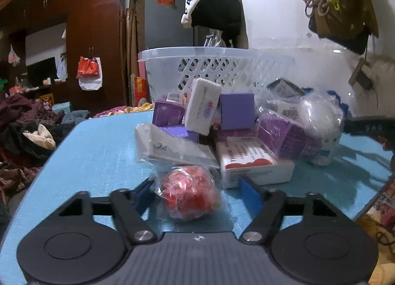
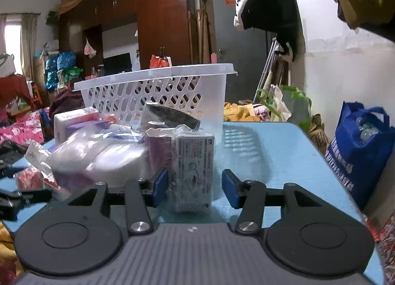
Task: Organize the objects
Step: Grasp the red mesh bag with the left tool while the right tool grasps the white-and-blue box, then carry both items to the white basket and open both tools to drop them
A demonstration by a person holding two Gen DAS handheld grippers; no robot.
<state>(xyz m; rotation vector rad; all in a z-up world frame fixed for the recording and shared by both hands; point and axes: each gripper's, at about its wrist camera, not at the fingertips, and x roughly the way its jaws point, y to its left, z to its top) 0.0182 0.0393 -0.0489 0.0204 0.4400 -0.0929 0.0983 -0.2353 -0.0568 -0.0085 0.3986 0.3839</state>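
A pile of small boxes and plastic-wrapped packs lies on the blue table (image 1: pixel 98 151) in front of a white slotted basket (image 1: pixel 222 67). In the left wrist view my left gripper (image 1: pixel 197 191) is open, its blue pads either side of a red item in a clear bag (image 1: pixel 188 193). A white "thank you" box (image 1: pixel 251 161) and purple boxes (image 1: pixel 237 112) lie behind it. In the right wrist view my right gripper (image 2: pixel 195 188) is open around an upright wrapped white box (image 2: pixel 193 171). The basket (image 2: pixel 158 92) stands behind the pile.
A blue shopping bag (image 2: pixel 358 151) stands off the table's right edge. Clothes heap on the left (image 1: pixel 27 132). A wardrobe (image 1: pixel 96 38) and a hanging white-and-black garment (image 1: pixel 214 1) are at the back. Bare table lies right of the basket (image 2: pixel 266 151).
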